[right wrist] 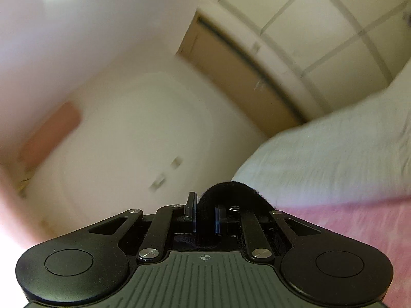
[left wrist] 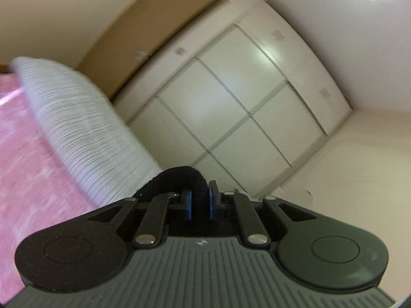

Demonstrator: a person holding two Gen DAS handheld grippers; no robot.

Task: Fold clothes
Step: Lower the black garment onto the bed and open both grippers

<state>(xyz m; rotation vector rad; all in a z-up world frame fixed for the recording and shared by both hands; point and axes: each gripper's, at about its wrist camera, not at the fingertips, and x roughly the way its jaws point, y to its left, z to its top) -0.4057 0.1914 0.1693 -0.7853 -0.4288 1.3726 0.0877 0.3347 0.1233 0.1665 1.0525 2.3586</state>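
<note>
Black fabric (left wrist: pixel 179 177) bulges from the left gripper (left wrist: pixel 199 204), clamped narrow on it; the right gripper (right wrist: pixel 206 218) pinches black fabric (right wrist: pixel 231 192) likewise; both are raised over the pink bed (left wrist: pixel 33 154), near a white pillow (left wrist: pixel 77 123).

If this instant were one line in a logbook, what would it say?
left gripper: shut on black garment | right gripper: shut on black garment | white pillow on pink bedspread | views blurred

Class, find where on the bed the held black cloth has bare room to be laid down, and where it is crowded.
Free: the pink bedspread beside the white pillow, also bare in the right view. Crowded: the pillow itself. Both the left gripper and the right gripper clamp black cloth.
</note>
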